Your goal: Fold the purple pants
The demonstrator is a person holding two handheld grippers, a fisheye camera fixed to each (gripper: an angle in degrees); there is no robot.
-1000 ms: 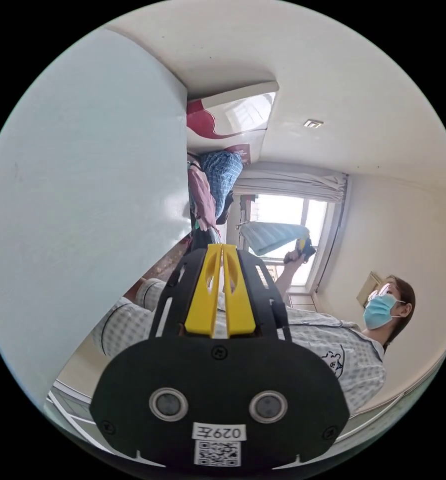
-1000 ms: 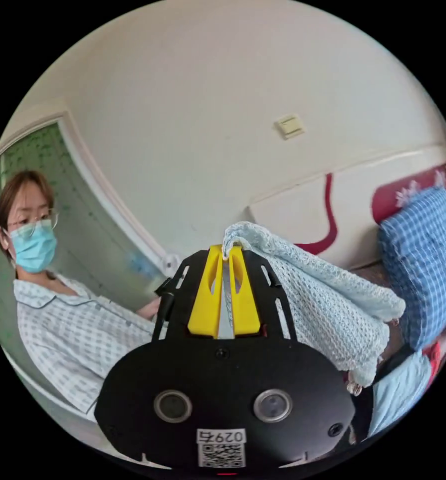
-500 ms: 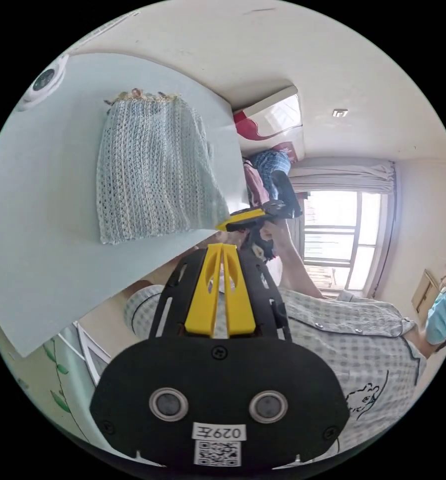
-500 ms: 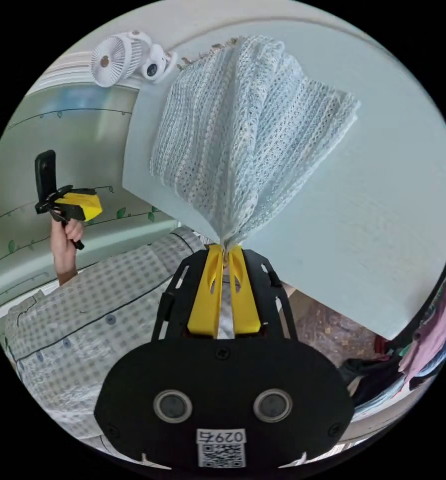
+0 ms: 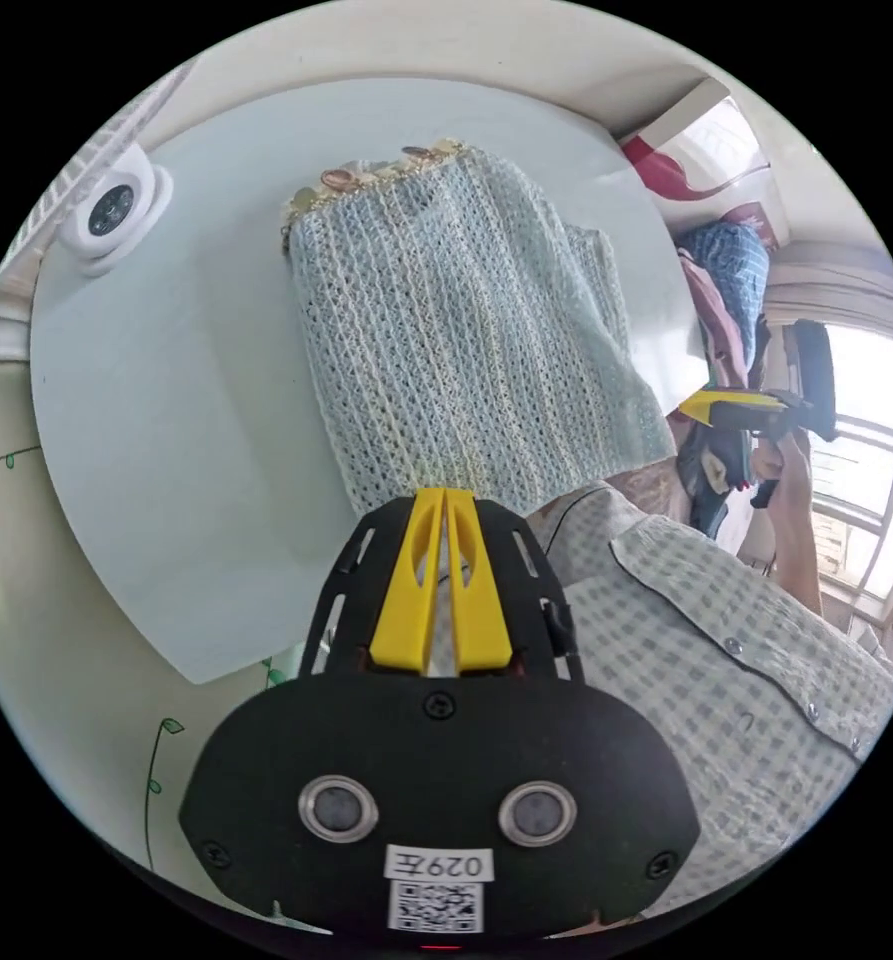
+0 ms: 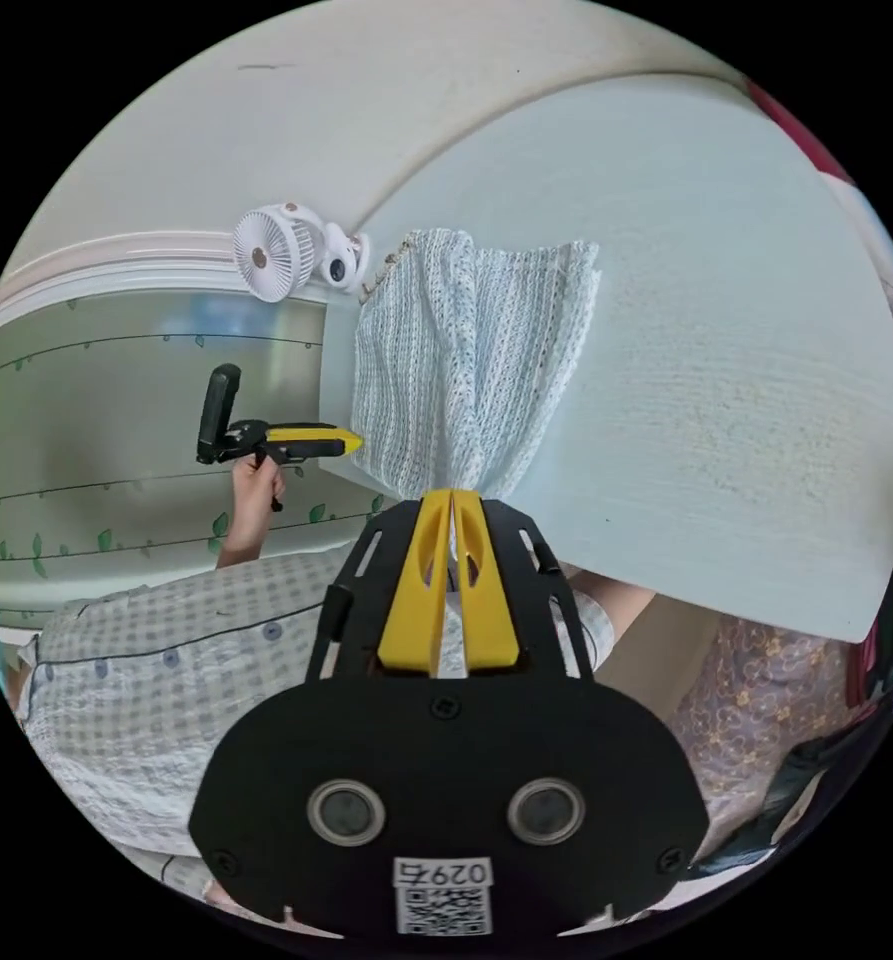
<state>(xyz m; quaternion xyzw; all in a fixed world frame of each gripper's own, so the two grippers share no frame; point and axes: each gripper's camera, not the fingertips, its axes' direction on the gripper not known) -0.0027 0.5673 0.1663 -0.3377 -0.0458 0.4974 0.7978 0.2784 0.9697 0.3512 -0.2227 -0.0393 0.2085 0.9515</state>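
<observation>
A light blue knitted garment lies on the pale blue tabletop, with a beaded trim along its far edge. No purple cloth is in sight. My left gripper is shut, its tips right at the garment's near hem. From the right gripper view the left gripper touches the side edge of the garment. My right gripper is shut on the garment's near edge, and the cloth fans out from its jaws. The right gripper is also in the left gripper view, beside the garment's corner.
A white clip fan sits at the table's far corner, also seen as the fan. A pile of clothes lies beyond the table, near a window. The person's checked shirt is close behind both grippers.
Both cameras swung toward the table. The right gripper brought the knitted garment down from the air onto the tabletop. The left gripper came up to its hem, still shut.
</observation>
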